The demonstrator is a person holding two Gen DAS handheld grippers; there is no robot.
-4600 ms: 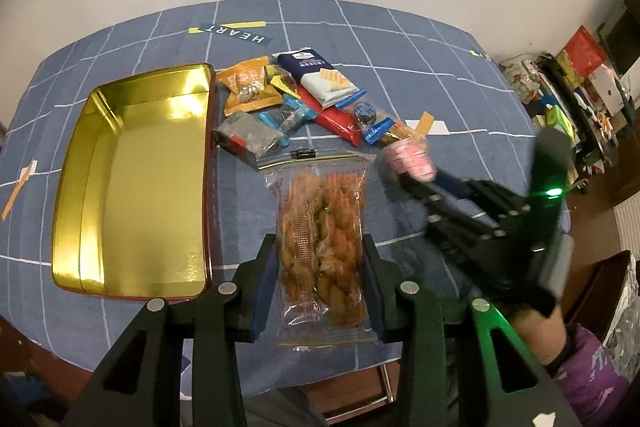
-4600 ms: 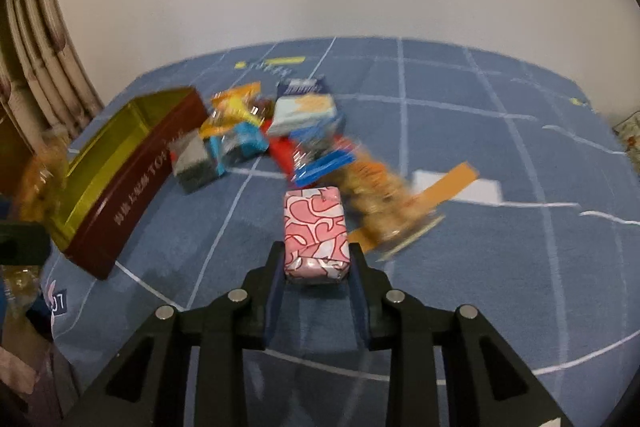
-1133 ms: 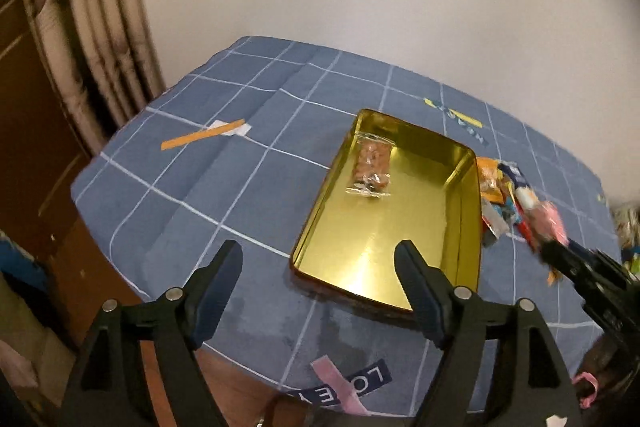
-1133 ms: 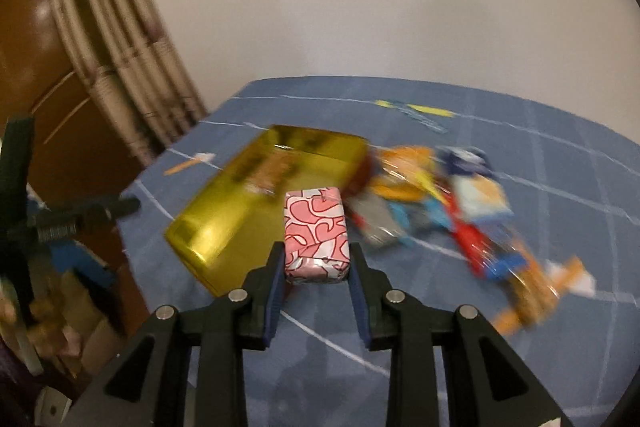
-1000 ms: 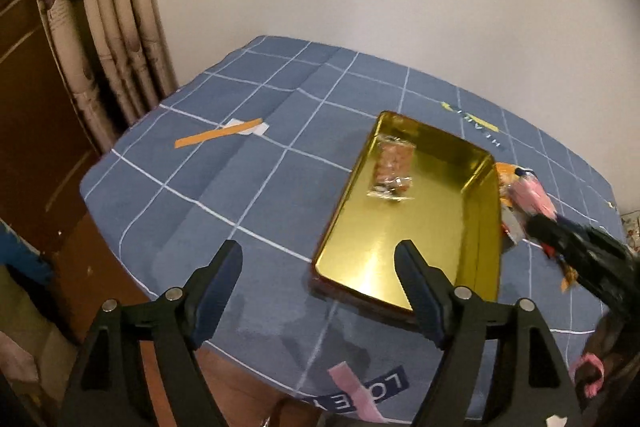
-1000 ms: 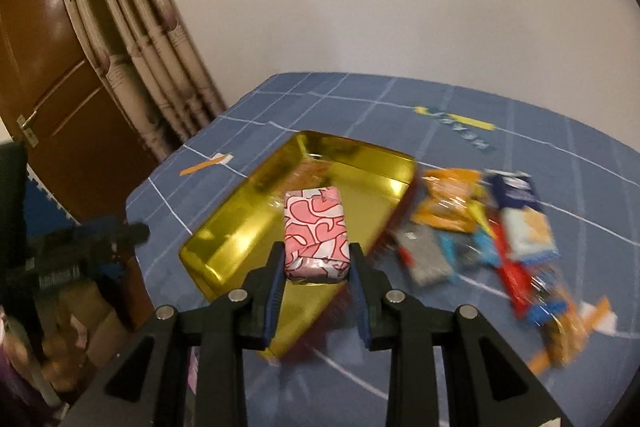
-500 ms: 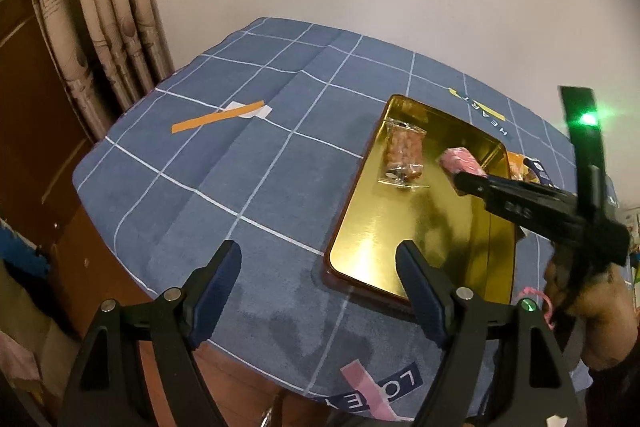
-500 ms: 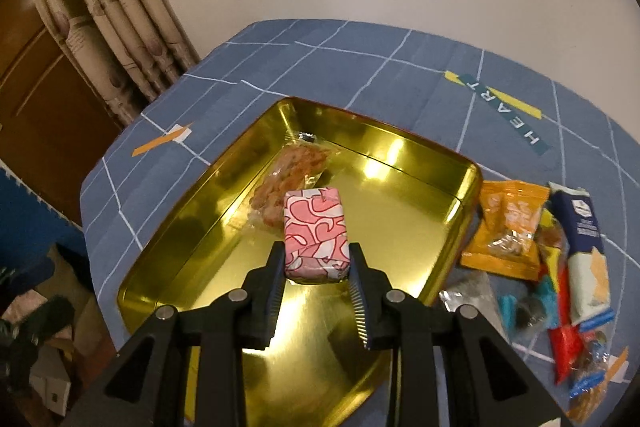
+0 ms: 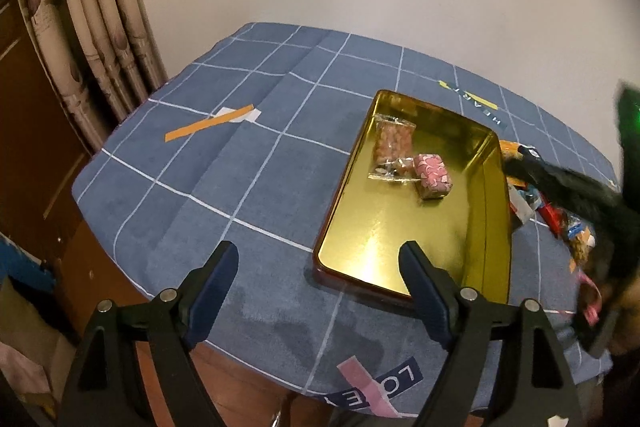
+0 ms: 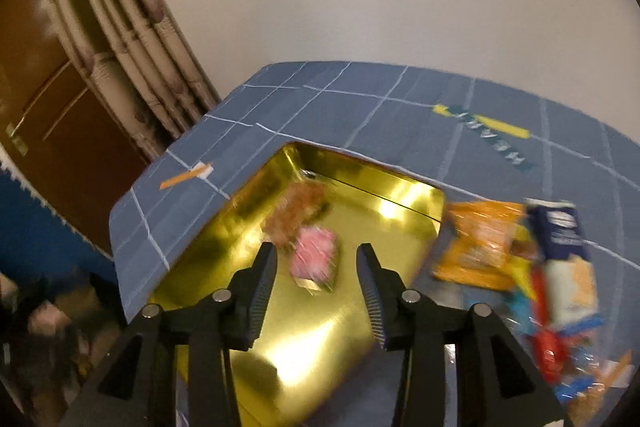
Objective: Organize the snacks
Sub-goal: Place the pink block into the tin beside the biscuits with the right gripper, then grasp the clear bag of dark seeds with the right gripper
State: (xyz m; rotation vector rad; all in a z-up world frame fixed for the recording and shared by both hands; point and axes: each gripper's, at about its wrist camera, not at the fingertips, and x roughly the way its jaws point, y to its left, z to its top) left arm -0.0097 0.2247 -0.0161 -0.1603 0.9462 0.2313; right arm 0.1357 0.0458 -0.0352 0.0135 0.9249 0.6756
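Note:
A gold tin tray [image 9: 408,259] sits on the blue checked tablecloth. Inside it lie a clear bag of orange snacks [image 9: 390,147] and a pink patterned wrapped block [image 9: 432,175], touching each other. My left gripper [image 9: 320,267] is open and empty, held above the table's near edge, left of the tray's near end. My right gripper [image 10: 316,267] is open and empty, above the tray [image 10: 320,339], with the pink block [image 10: 314,259] lying below and between its fingers. In the left wrist view the right gripper is a blurred black shape at the tray's right side [image 9: 568,183].
A pile of loose snack packets [image 10: 520,259] lies on the cloth right of the tray, also seen in the left wrist view [image 9: 560,219]. An orange tape strip [image 9: 208,125] lies on the cloth to the left. Curtains and a brown door stand at the far left.
My right gripper opened and let go of the pink block, which now lies in the tray beside the snack bag. The right gripper has drawn back to the right. My left gripper stays open.

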